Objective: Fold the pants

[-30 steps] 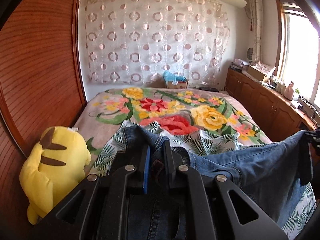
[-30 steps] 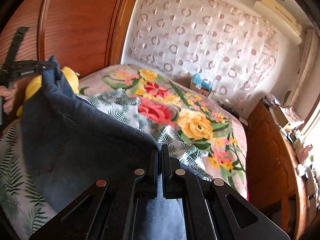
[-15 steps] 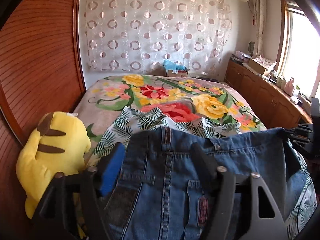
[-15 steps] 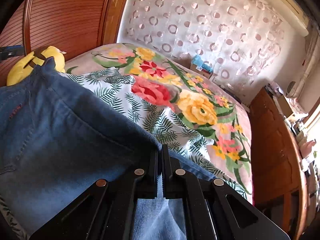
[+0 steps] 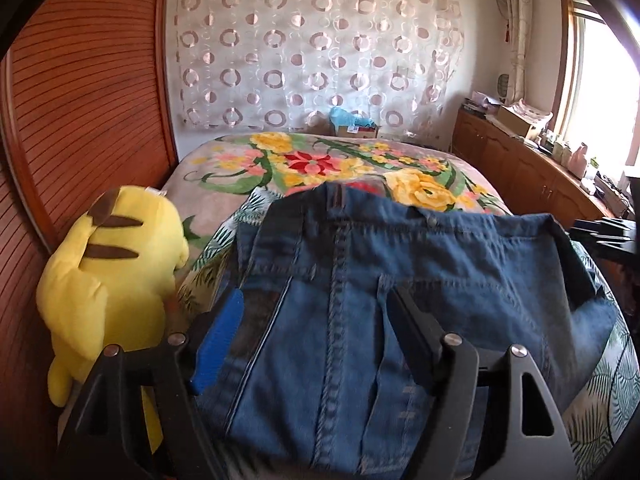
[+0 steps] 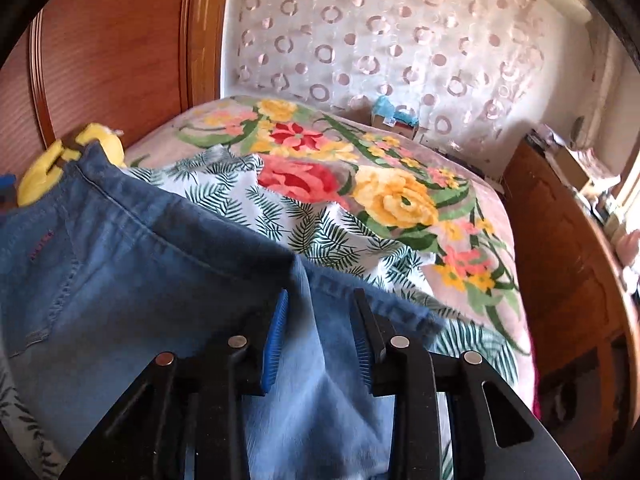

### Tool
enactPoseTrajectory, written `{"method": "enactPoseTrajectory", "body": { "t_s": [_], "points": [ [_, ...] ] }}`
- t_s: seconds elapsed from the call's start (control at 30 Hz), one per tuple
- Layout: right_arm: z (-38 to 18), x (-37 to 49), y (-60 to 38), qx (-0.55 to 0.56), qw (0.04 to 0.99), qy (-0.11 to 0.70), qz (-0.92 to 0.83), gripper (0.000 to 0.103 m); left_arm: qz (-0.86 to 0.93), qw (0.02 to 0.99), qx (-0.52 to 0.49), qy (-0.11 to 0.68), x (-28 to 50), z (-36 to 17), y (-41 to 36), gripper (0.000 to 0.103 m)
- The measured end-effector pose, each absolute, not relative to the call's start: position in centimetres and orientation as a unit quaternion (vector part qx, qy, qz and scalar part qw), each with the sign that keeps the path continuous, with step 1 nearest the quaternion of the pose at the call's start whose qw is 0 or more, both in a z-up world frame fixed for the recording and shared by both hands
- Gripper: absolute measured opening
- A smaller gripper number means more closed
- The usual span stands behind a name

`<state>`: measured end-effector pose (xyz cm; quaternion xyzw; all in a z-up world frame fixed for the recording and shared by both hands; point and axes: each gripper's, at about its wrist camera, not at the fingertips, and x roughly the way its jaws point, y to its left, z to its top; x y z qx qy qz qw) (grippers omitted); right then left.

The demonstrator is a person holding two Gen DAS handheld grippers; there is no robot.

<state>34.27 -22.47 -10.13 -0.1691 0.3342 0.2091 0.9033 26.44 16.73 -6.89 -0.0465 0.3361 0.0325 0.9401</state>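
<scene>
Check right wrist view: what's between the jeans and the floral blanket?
A white fern-print sheet lies between the jeans and the floral blanket in the right wrist view; the left wrist view shows only its edges.

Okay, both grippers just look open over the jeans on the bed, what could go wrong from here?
1. The left gripper and right gripper are both open, so the jeans lie loose; a careless regrasp may drag them and wrinkle the fold.
2. The jeans rest on a leaf-print cloth; a low pinch could catch that cloth too.
3. The yellow plush toy sits close to the left gripper and might get bumped.
</scene>
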Motion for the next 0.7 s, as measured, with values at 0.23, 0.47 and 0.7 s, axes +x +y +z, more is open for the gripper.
{"method": "enactPoseTrajectory", "body": {
  "t_s": [0.23, 0.47, 0.7],
  "points": [
    [-11.2, 29.8, -24.8, -0.145, 0.893, 0.355, 0.234, 0.035, 0.065, 0.93, -0.038, 0.36, 25.3, -8.6, 18.6, 0.064],
    [-12.0, 29.7, -25.5, -0.133, 0.887, 0.368, 0.246, 0.049, 0.071, 0.923, -0.032, 0.378, 25.3, -10.2, 18.6, 0.064],
    [-14.2, 30.2, -23.8, -0.218, 0.87, 0.387, 0.214, 0.05, 0.083, 0.917, -0.034, 0.389, 25.6, -11.0, 19.2, 0.063]
  ]
}}
